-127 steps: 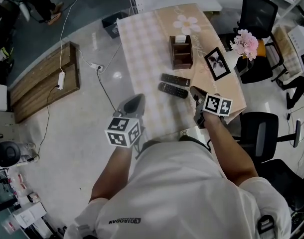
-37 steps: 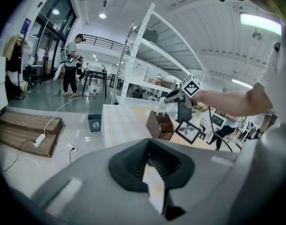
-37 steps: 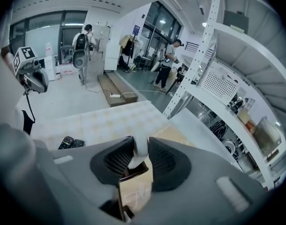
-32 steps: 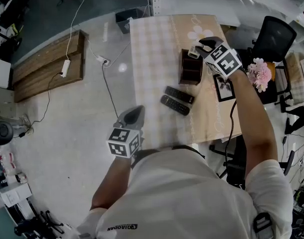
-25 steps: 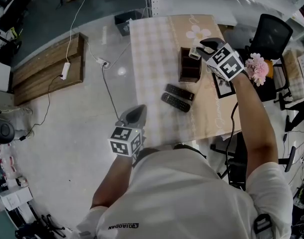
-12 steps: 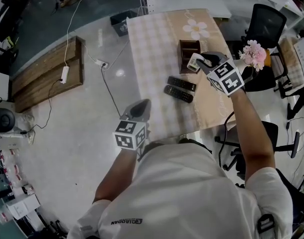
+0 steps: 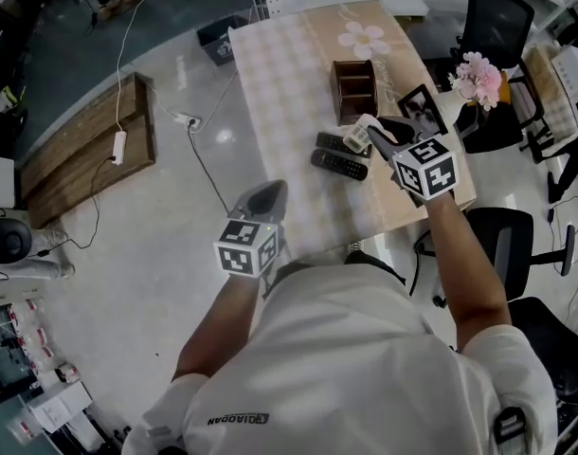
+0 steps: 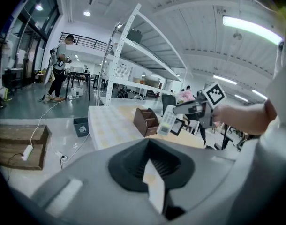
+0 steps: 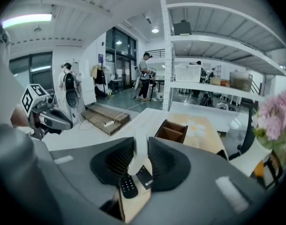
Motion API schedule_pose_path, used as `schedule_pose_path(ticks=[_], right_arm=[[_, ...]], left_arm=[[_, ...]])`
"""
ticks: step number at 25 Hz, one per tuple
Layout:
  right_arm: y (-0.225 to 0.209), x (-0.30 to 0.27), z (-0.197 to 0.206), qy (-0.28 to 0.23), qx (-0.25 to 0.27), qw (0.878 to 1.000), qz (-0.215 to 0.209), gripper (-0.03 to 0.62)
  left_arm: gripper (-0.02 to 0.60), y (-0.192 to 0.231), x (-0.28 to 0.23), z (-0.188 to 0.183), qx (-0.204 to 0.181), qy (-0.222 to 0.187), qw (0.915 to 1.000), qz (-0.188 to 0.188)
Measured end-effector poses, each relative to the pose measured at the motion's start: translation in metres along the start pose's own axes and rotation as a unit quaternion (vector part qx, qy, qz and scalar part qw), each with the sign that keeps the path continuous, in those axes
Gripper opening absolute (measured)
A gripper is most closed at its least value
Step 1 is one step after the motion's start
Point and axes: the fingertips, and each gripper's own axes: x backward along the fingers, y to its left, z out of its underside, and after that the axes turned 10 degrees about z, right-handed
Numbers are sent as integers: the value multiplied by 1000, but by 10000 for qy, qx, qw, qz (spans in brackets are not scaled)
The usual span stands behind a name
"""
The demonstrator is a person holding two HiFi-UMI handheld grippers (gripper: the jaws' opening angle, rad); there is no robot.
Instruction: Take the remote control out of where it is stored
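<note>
Near the holder, remote is out
Our right gripper pinches it; next we lay it down gently.

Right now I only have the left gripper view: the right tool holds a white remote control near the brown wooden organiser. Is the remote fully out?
Observer: Yes. The head view shows the white remote control clear of the brown wooden organiser, on the person's side of it.
Operator: Anything below it?
Observer: Two black remote controls lie side by side on the checked tablecloth.
Operator: Is the grip firm?
Observer: The right gripper view shows the right tool with its pads pressing both sides of the remote.
</note>
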Motion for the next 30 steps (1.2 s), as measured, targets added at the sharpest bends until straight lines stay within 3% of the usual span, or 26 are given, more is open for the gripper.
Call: schedule_pose_path(ticks=[2, 4, 9, 13, 18, 24, 26, 30], right_arm=[[4, 2, 16, 12, -723, 9974, 5, 103], [10, 2, 36, 42, -1585, 9873, 0, 103], [39, 0, 81, 140, -3316, 9433, -63, 100], [62, -6, 108, 185, -4223, 9062, -64, 98], [81, -17, 128, 116, -5282, 8490, -58, 97], [86, -21, 154, -71, -6034, 7973, 142, 96], [86, -20, 159, -115, -6086, 7931, 197, 95], [91, -17, 174, 91, -5974, 8011, 352, 102]], left_arm=[[5, -1, 0, 0, -42, 34, 10000, 36], [5, -1, 1, 0, -75, 53, 9999, 66], [5, -2, 3, 3, -131, 102, 9998, 144], [5, -3, 6, 6, -169, 137, 9995, 211], [5, -3, 12, 10, -220, 209, 9991, 285], [5, 4, 24, 21, -248, 328, 9988, 271], [5, 5, 28, 25, -246, 366, 9986, 279], [5, 6, 33, 30, -260, 396, 9983, 350]])
